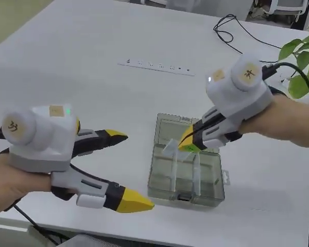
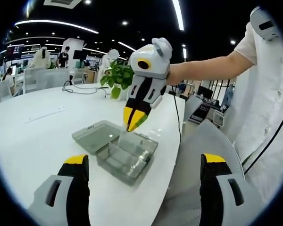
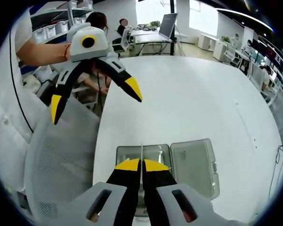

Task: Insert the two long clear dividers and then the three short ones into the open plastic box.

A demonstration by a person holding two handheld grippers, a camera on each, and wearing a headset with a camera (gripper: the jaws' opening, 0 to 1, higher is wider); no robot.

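Observation:
The open clear plastic box [image 1: 215, 181] lies on the white table with its lid [image 1: 171, 125] folded back. Two long clear dividers [image 1: 196, 172] stand inside it. My right gripper [image 1: 187, 143] hovers over the box's far half, shut on a short clear divider [image 1: 171, 150] that hangs from its tips. In the right gripper view the divider [image 3: 141, 151] shows edge-on between the shut tips [image 3: 141, 164], above the box [image 3: 124, 152]. My left gripper [image 1: 127, 169] is open and empty, left of the box. In the left gripper view its own tips [image 2: 145, 161] frame the box [image 2: 125, 162] and the right gripper [image 2: 134, 118].
A white power strip [image 1: 155, 66] lies further back on the table, with a black cable [image 1: 232, 30] and a green plant [image 1: 300, 64] at the far right. The table's near edge [image 1: 159, 237] runs just below the box. An office chair [image 3: 61, 165] stands beside the table.

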